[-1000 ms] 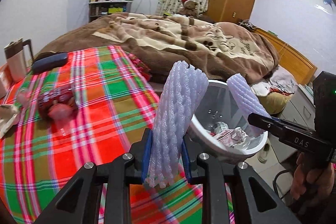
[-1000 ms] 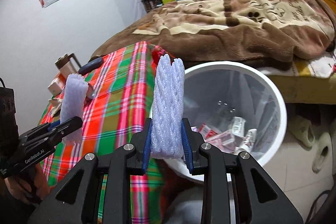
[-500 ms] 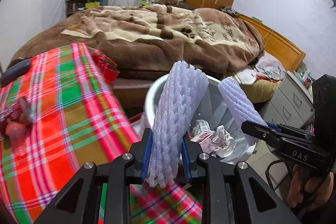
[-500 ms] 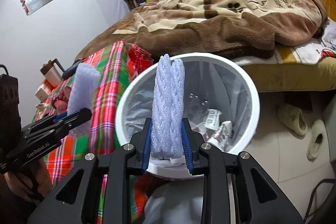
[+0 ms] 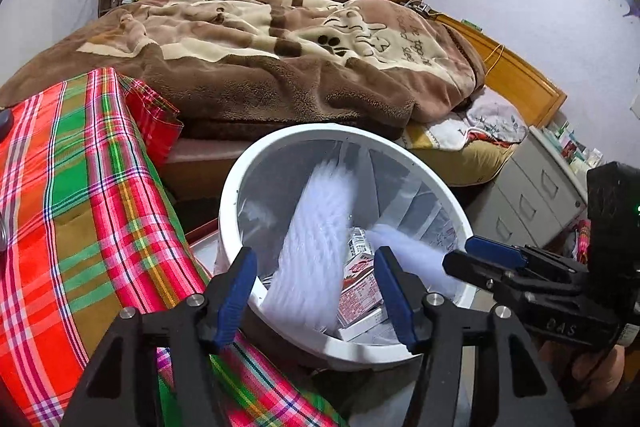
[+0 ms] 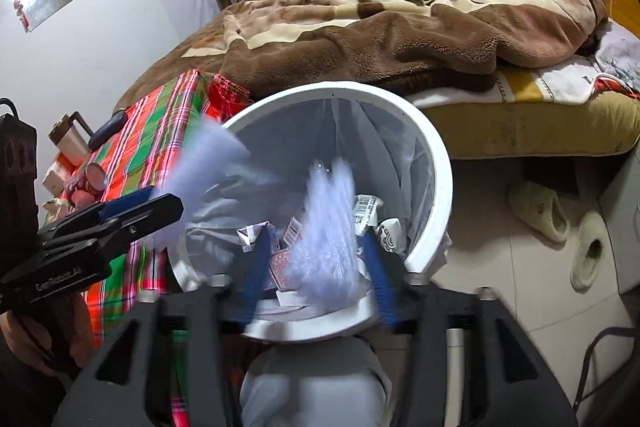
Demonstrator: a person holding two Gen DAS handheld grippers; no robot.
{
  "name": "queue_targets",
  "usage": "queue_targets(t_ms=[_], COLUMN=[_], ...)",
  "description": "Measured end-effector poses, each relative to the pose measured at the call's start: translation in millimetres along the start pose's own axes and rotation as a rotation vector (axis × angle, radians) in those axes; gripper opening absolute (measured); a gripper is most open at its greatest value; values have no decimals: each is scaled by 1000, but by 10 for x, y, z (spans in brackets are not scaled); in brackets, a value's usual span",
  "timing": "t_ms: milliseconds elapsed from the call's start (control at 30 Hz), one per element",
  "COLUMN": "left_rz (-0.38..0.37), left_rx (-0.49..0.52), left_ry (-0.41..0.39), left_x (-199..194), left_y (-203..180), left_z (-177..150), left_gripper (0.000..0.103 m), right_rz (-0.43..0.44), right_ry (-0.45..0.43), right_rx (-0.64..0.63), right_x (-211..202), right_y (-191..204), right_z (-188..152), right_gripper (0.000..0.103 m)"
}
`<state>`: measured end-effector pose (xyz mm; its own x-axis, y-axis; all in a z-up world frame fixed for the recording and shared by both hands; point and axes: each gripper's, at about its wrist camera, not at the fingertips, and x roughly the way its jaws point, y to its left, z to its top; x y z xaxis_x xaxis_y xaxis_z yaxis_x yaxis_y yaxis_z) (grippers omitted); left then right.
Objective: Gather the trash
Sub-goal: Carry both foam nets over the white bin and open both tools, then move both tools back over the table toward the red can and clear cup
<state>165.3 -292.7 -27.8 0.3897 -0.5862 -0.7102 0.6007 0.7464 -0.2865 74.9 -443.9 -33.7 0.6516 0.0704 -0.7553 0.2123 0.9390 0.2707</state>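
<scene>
A white trash bin (image 5: pixel 229 211) lined with a clear bag stands between the plaid table and the bed, with cartons (image 5: pixel 360 291) inside. My left gripper (image 5: pixel 314 269) hangs over its near rim, jaws opening. A white foam net sleeve (image 5: pixel 320 211) drops, blurred, between the blue pads, which no longer press on it. My right gripper (image 6: pixel 314 243) is also over the bin (image 6: pixel 436 163), jaws opening, with a second blurred foam sleeve (image 6: pixel 330 223) falling free between them. Each view shows the other gripper from the side: the right one (image 5: pixel 476 255), the left one (image 6: pixel 156 201).
A table with a red and green plaid cloth (image 5: pixel 80 211) lies left of the bin, with a red can (image 6: pixel 90 181) and a mug (image 6: pixel 70 139) on it. A bed with a brown blanket (image 5: pixel 280 59) is behind. Slippers (image 6: pixel 540 211) lie on the tiled floor, and grey drawers (image 5: pixel 528 203) stand at the right.
Both grippers moved from beside the table to over the bin, tilted down, and went from shut on the foam sleeves to open. The sleeves are now falling into the bin.
</scene>
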Motion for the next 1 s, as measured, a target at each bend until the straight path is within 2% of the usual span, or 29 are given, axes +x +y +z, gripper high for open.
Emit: queue_targets(t_ms=[167, 367, 767, 1000], left_rz=[-4, 43, 126, 173], left_rx=[-9, -37, -89, -130], left_ry=[-11, -40, -85, -120], left_x=[-103, -285, -731, -1025], left_y=[46, 143, 405, 586], left_z=[-3, -50, -368, -570], left_gripper=[61, 61, 61, 60], right_rz=[-1, 19, 107, 165], right_ry=[-12, -32, -64, -41], right_rx=[-4, -11, -71, -112], right_x=[-50, -132, -207, -146], right_y=[9, 60, 412, 649], right_z=[11, 11, -26, -77], right_gripper=[64, 64, 64, 64])
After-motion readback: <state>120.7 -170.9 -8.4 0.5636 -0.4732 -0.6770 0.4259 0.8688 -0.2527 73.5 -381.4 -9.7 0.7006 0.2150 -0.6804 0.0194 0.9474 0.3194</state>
